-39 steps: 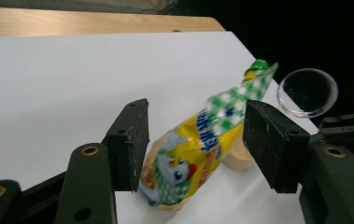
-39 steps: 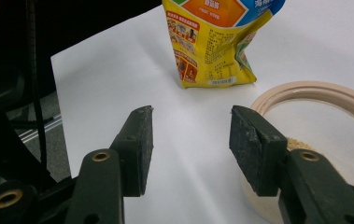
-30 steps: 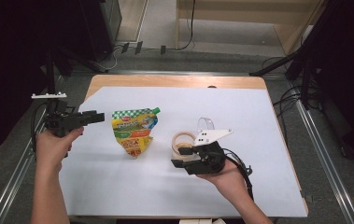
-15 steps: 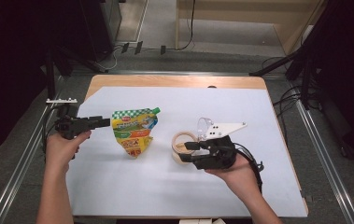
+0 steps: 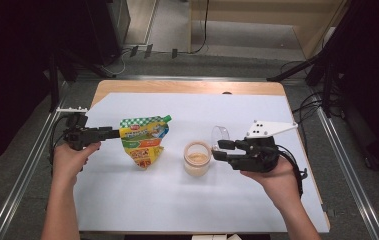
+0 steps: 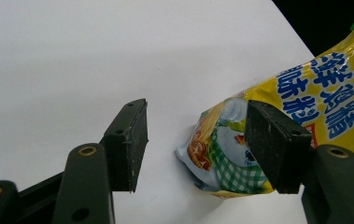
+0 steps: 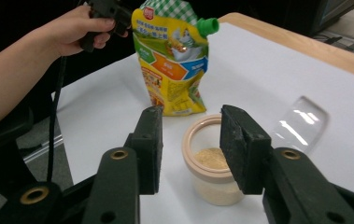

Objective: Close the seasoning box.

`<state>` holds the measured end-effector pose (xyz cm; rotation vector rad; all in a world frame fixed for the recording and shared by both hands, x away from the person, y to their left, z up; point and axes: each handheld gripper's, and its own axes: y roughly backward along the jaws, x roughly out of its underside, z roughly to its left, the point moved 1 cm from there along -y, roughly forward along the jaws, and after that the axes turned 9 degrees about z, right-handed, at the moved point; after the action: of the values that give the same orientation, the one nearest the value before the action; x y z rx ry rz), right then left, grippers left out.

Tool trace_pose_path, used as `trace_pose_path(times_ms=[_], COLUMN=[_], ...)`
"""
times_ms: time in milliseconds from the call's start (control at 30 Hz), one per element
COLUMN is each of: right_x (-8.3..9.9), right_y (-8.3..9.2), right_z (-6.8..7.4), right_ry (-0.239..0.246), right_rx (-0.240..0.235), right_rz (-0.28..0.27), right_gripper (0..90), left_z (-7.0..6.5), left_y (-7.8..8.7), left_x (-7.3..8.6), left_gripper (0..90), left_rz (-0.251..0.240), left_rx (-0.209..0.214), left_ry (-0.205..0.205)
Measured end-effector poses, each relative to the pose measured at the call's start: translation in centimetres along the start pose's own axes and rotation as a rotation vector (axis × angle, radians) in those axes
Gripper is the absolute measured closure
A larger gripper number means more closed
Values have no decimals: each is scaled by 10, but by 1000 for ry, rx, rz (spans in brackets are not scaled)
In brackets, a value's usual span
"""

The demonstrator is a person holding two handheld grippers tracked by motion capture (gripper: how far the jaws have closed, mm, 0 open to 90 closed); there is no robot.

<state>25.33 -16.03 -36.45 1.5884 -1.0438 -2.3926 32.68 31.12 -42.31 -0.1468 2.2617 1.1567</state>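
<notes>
So the right tool (image 5: 220, 150) has been lifted off the table, narrowing but still empty beside the jar (image 5: 197, 158), while the seasoning pouch (image 5: 144, 140) is probably approached by the open left tool (image 5: 116, 132).

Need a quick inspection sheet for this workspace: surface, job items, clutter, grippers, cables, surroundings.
Surface: white sheet on a wooden table, flat.
Job's things: yellow spout pouch with green cap; open jar holding tan powder; clear lid lying beside the jar.
Clutter: nothing seen.
Grippers: left gripper open at the pouch's corner; right gripper open, jaws just been closing, nothing between them, jar beyond.
Cables: one trailing from each gripper; more on the floor behind.
Surroundings: dark stands, metal rails.
</notes>
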Motion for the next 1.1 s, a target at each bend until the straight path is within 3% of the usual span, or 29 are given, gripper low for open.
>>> trace_pose_path(times_ms=[300,600,833,1100], right_x=[9,24,36,49], right_y=[14,12,1,-22], right_z=[-22,-44,-59,-66], right_ry=[-47,-95,-145,-165], right_rx=[65,130,94,83], right_rz=[-21,-1,5,62], right_gripper=[638,691,784,900], left_z=[-1,-2,-2,-2], left_y=[-5,-4,-5,-5], left_x=[0,0,0,0], left_gripper=[401,396,394,394], left_rz=[16,13,13,15], left_rx=[1,0,1,-1], left_ry=[-2,-3,-4,-9])
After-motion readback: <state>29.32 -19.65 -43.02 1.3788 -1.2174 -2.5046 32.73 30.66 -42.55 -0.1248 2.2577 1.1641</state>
